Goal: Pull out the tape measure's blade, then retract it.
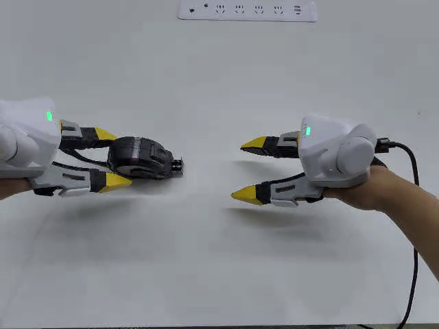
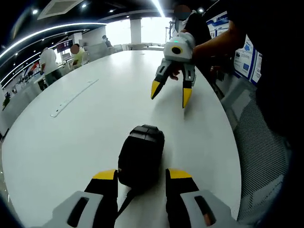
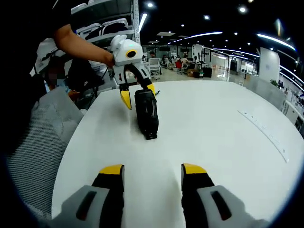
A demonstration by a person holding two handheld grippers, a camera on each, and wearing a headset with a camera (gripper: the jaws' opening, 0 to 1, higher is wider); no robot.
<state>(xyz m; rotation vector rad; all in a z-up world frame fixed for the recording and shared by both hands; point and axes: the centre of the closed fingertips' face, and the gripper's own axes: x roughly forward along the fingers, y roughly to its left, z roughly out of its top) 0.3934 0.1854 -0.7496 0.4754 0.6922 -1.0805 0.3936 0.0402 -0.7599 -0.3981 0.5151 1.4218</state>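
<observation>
A black tape measure (image 1: 140, 157) lies on the white table (image 1: 206, 260), its blade tip (image 1: 177, 165) pointing right with no blade drawn out. My left gripper (image 1: 118, 157) is shut on the rear of its case, yellow fingertips pressed against both sides. In the left gripper view the tape measure (image 2: 141, 154) sits between the tips of my left gripper (image 2: 141, 174). My right gripper (image 1: 240, 171) hovers open a short way to the right, facing the blade tip, with nothing between its fingers. The right gripper view looks past my right gripper (image 3: 153, 169) to the tape measure (image 3: 146, 111).
A white power strip (image 1: 247, 9) lies at the table's far edge. A black cable (image 1: 411, 205) trails from the right gripper off the near right side. A mesh chair (image 3: 33, 137) stands beside the table, and people sit in the office behind.
</observation>
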